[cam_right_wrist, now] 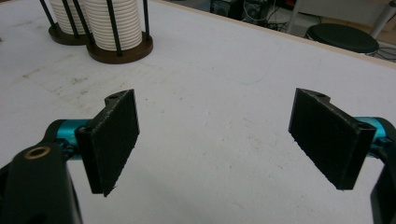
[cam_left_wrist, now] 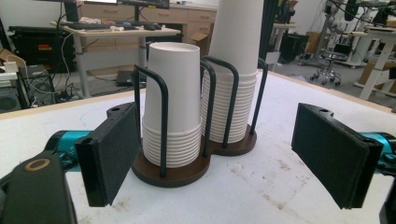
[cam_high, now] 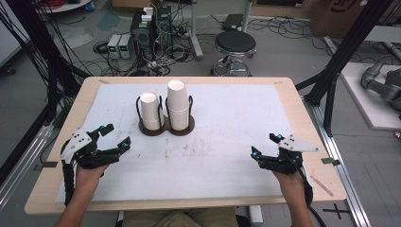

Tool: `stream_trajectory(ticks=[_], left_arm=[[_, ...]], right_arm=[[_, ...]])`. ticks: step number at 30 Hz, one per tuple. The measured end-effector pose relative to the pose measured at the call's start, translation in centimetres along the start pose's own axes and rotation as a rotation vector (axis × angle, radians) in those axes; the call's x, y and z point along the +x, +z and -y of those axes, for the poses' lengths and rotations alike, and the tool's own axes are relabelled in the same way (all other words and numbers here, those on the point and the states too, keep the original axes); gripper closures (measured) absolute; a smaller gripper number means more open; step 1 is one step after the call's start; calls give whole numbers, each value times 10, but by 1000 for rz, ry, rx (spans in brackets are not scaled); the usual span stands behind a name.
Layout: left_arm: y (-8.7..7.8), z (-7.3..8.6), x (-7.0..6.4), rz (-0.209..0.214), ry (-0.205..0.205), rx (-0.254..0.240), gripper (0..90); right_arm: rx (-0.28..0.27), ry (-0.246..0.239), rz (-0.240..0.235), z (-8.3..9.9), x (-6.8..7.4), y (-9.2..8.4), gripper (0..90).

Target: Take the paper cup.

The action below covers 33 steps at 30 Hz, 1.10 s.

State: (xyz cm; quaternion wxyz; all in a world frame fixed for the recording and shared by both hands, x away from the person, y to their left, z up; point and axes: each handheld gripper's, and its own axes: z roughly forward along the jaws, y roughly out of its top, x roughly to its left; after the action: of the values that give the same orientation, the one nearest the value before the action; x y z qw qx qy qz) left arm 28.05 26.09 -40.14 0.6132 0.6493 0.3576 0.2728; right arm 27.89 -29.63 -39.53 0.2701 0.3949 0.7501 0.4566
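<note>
Both hands rest near the bench's (cam_high: 302, 118) front edge, left tongs (cam_high: 113, 135) spread and aimed at the shorter cup stack (cam_high: 150, 110) in the dark wire holder (cam_high: 166, 128) mid-bench, right tongs (cam_high: 265, 144) spread over bare mat, so reaching in probably comes next; no legible writing.

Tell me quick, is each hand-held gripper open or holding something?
Left hand-held gripper: open, holding nothing.
Right hand-held gripper: open, holding nothing.
</note>
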Motion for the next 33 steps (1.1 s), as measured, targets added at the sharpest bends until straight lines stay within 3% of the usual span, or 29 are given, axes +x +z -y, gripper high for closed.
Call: stream_trajectory(ticks=[11,15,18,24,28,29,33], left_arm=[[4,1,1,8,-18,7,156],[4,-3,0,32,-5,12,156],[8,-10,-1,55,-24,3,156],[31,-30,-5,119,-1,32,156],[62,-54,-16,159,56,49,156],[62,-54,-16,159,56,49,156],[91,-72,-27,178,75,46,156]], right_arm=[[6,14,-9,2,-2,2,167],[8,16,-9,2,-1,0,167],[9,26,-14,2,2,-1,167],[26,6,-36,-4,5,5,167],[29,1,-47,-6,5,6,167],[33,3,-50,-5,5,7,167],[43,1,-56,-3,4,7,167]])
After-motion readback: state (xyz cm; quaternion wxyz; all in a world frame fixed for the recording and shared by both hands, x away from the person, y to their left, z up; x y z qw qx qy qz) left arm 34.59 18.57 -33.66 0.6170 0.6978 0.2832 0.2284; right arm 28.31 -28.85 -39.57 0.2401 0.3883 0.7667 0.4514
